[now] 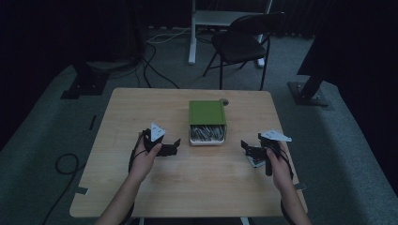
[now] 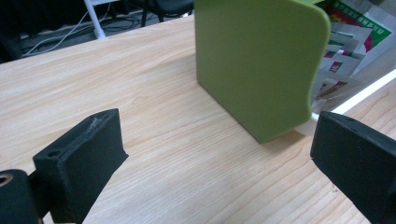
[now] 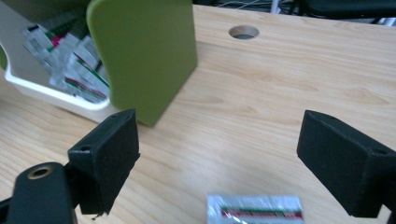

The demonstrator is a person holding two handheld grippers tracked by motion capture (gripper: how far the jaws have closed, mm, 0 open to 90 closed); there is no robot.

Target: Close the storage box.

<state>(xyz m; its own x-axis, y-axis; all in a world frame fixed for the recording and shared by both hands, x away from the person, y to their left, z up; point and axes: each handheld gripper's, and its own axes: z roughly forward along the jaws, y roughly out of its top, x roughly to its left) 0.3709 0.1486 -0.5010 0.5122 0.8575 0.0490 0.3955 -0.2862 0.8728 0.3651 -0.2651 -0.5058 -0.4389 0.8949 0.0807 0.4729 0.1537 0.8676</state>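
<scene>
The left gripper (image 1: 170, 147) rests on the table (image 1: 197, 187) with its jaws spread wide and nothing between them. In the left gripper view, the box (image 2: 261, 65) stands ahead of the jaws and toward the right one, its green lid covering most of it and its white rim showing just beyond the right jaw; packets (image 2: 345, 51) show inside, at the uncovered end.

The right gripper (image 1: 251, 149) also has its jaws wide open and empty. In the right gripper view, a single packet (image 3: 254, 209) lies flat on the table between the jaws, close in, touching neither. The box (image 3: 140, 56) sits ahead of the left jaw, a round table hole (image 3: 243, 31) farther off.
</scene>
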